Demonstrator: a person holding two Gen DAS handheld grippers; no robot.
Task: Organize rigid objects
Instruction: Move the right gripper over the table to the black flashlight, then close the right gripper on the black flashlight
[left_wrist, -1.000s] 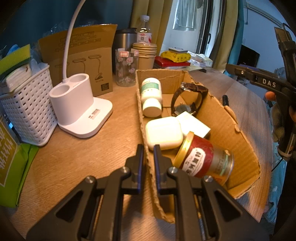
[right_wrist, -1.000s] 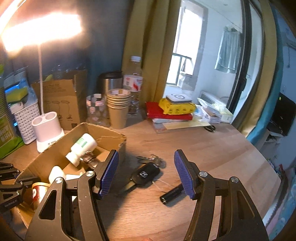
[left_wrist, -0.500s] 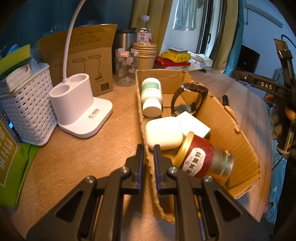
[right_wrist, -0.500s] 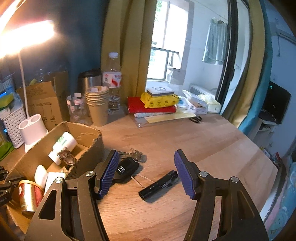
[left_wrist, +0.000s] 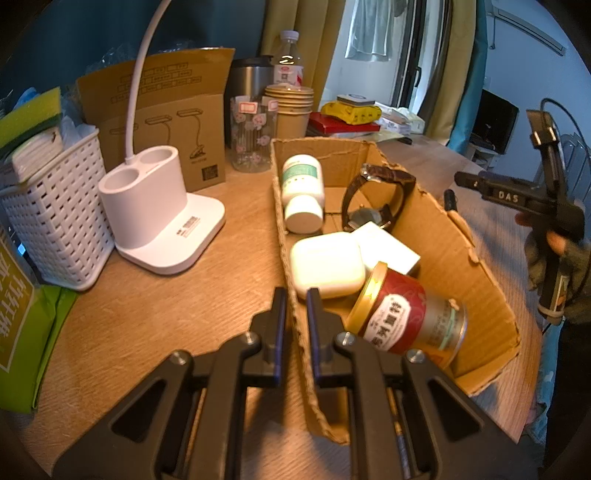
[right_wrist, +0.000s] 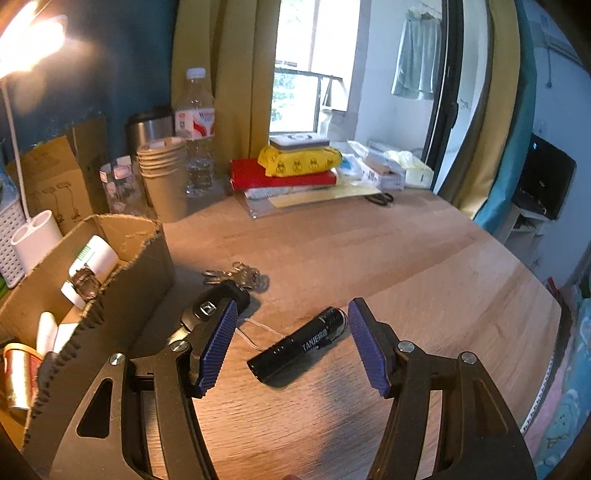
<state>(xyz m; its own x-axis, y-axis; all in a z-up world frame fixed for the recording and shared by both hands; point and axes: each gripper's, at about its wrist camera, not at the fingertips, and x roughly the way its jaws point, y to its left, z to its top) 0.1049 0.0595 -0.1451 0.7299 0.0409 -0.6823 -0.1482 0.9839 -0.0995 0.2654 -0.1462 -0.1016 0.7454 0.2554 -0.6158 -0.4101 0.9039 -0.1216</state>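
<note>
Left wrist view. My left tongs (left_wrist: 293, 314) are clamped on the near wall of the cardboard box (left_wrist: 476, 258), one finger outside, one inside, steadying it on the bench (left_wrist: 184, 295). Inside the box: a white pill bottle (left_wrist: 302, 192), a wristwatch (left_wrist: 373, 199), a white case (left_wrist: 327, 264), a white carton (left_wrist: 388, 247) and a red tin (left_wrist: 406, 321) on its side. Judgement: keep this pinch firm and still, since the box is light and would skid if nudged. A lamp base (left_wrist: 159, 210) and a white basket (left_wrist: 55, 214) stand to the left of the box, apart from it. My right tongs appear at the far right edge beyond the box, in my gloved hand (left_wrist: 557, 258).

Right wrist view. My right tongs (right_wrist: 291, 347) stand open and empty, their blue pads either side of the black flashlight (right_wrist: 299, 343), not touching it. The flashlight lies on the bench at a slant to the pads. Judgement: square the pads across the barrel near its middle before closing, or it may roll or pivot out. Its thin cord runs toward the car key (right_wrist: 210, 310) and key ring (right_wrist: 240, 277), which lie just beside the left pad; I cannot tell whether the cord touches the key. The torn box wall is close on the left; the bench to the right and ahead is bare, so the lift should go up, then left over the rim.
</note>
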